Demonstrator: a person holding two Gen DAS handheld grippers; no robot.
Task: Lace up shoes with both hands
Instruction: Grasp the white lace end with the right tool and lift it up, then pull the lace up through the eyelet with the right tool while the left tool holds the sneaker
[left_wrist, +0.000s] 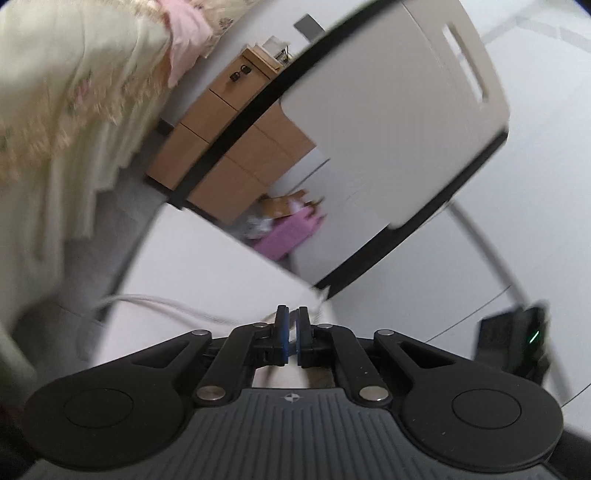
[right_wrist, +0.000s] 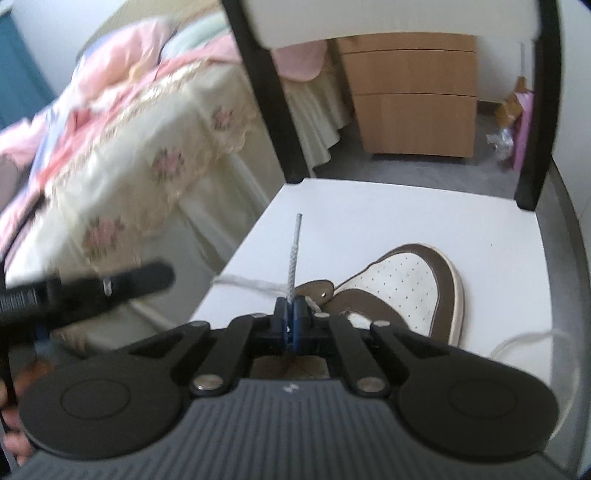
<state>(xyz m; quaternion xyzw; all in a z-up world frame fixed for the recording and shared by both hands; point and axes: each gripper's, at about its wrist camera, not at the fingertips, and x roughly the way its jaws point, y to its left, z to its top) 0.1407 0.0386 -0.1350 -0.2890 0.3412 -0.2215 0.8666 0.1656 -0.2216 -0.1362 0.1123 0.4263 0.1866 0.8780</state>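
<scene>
The right gripper (right_wrist: 291, 308) is clamping its blue-padded jaws on a white braided shoelace (right_wrist: 293, 258), whose stiff grey tip is sticking straight out toward twelve o'clock. The lace's woven texture is showing clearly above the jaws; behind them a fuzzier run of it is trailing toward nine o'clock across the seat. The shoe (right_wrist: 402, 291) is lying at about two o'clock from those jaws on the smooth white chair seat (right_wrist: 369, 206): brown leather-like panels, a cream perforated toe and a pale rubber rim. Its heel end is hiding behind the gripper's black linkage. Another loop of lace is curling at four o'clock near the seat edge.

The left gripper (left_wrist: 291, 317) is holding its jaws nearly closed, a thin slit showing between the blue pads; nothing is visibly sitting in that slit. A pale cord (left_wrist: 155, 304) is running in from nine o'clock toward the fingers, but motion blur is making its end hard to follow. In the right wrist view that gripper is appearing at nine o'clock as a smeared black bar.

A frilled floral bedspread (right_wrist: 140, 147), a wooden drawer cabinet (right_wrist: 413, 96) and black chair posts (right_wrist: 273, 110) are filling the background, all softened by blur.
</scene>
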